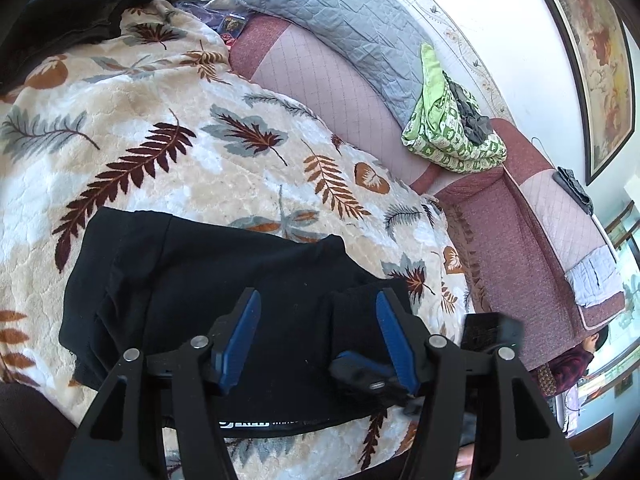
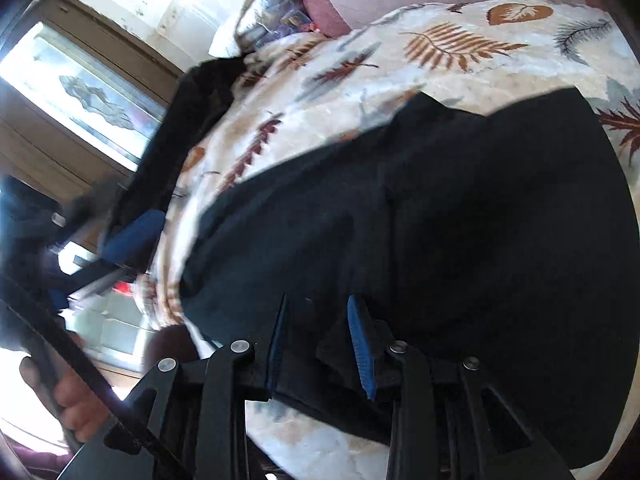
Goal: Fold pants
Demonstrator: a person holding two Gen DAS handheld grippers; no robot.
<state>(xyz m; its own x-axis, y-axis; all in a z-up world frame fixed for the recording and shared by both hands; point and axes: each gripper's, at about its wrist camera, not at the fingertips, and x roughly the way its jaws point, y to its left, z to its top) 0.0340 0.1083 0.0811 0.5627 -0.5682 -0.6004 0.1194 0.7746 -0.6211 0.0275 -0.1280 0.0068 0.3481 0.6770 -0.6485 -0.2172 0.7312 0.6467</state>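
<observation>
Black pants (image 1: 200,280) lie partly folded on a cream blanket with a leaf print (image 1: 160,120). My left gripper (image 1: 318,300) hovers over them, its blue pads wide apart and pressing on nothing. The right gripper (image 1: 360,368) comes in low from the right, under the left gripper's right finger, with a raised flap of black cloth at its tip. In the right wrist view the pants (image 2: 460,220) fill the middle. The right gripper (image 2: 318,304) has its narrow gap filled with their near edge. The left gripper (image 2: 132,232) shows blurred at the left.
A second dark garment (image 1: 68,12) lies on the blanket's far left corner. Behind stands a pink sofa (image 1: 320,80) with a grey quilted pillow (image 1: 340,12) and a green patterned cloth (image 1: 448,128). A hand (image 2: 72,400) grips a handle at the lower left.
</observation>
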